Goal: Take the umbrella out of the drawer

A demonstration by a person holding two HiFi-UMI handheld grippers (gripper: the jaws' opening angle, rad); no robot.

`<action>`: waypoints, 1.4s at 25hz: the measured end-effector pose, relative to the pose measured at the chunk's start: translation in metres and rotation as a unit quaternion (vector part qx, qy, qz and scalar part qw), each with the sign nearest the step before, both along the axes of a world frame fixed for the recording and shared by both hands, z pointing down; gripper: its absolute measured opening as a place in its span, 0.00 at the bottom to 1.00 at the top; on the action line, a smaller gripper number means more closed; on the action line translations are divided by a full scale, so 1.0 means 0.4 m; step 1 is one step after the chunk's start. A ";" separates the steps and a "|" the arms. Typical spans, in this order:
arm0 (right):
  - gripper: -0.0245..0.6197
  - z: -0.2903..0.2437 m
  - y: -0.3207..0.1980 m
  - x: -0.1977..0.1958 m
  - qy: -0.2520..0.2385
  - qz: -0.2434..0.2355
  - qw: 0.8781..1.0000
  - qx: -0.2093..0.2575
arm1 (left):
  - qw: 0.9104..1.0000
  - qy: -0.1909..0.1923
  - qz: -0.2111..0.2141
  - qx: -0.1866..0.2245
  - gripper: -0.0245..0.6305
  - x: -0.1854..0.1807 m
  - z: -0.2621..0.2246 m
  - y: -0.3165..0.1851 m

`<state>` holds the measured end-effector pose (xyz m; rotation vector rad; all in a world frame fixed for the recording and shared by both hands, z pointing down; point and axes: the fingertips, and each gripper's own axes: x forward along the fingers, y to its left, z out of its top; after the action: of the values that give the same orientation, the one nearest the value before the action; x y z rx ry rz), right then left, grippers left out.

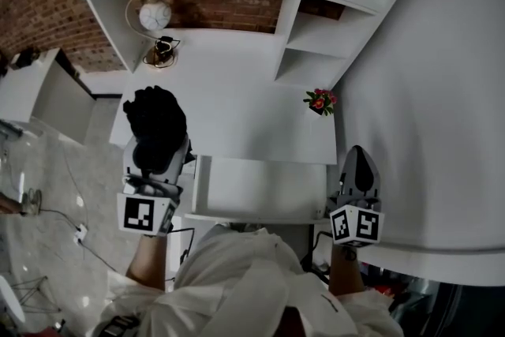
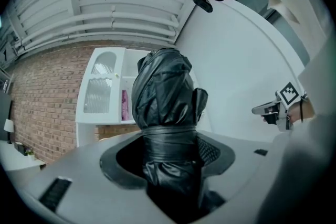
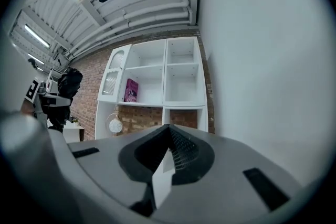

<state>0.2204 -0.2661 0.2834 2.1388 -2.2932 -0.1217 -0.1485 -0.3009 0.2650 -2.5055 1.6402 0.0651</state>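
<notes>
My left gripper [image 1: 158, 162] jaws clamp the folded umbrella [image 1: 155, 118], with the open drawer [image 1: 260, 189] at 4 o'clock.
Light, soft, slippery fabric; the strapped middle grips best. My right gripper [image 1: 359, 166] jaws are closed and empty.

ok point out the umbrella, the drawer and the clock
umbrella [image 1: 155, 119]: head view, on its bundled black canopy
drawer [image 1: 260, 189]: head view, on its bare white floor
clock [image 1: 155, 15]: head view, on its round white face
</notes>
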 end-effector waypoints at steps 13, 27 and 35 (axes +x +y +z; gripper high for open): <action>0.06 0.011 -0.003 0.017 0.000 0.006 1.000 -0.005 | 1.000 -0.010 -0.019 -0.001 0.45 -0.031 0.040 -0.004; 0.06 0.026 0.007 0.021 -0.014 0.017 1.000 -0.011 | 1.000 -0.009 -0.010 -0.001 0.45 -0.028 0.043 -0.002; 0.06 0.034 0.014 0.013 -0.016 0.015 1.000 -0.015 | 1.000 0.005 0.005 0.012 0.45 -0.007 0.030 0.002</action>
<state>0.2255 -0.2604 0.2972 2.1749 -2.2639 -0.0548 -0.1512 -0.3000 0.2771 -2.4998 1.6195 0.0985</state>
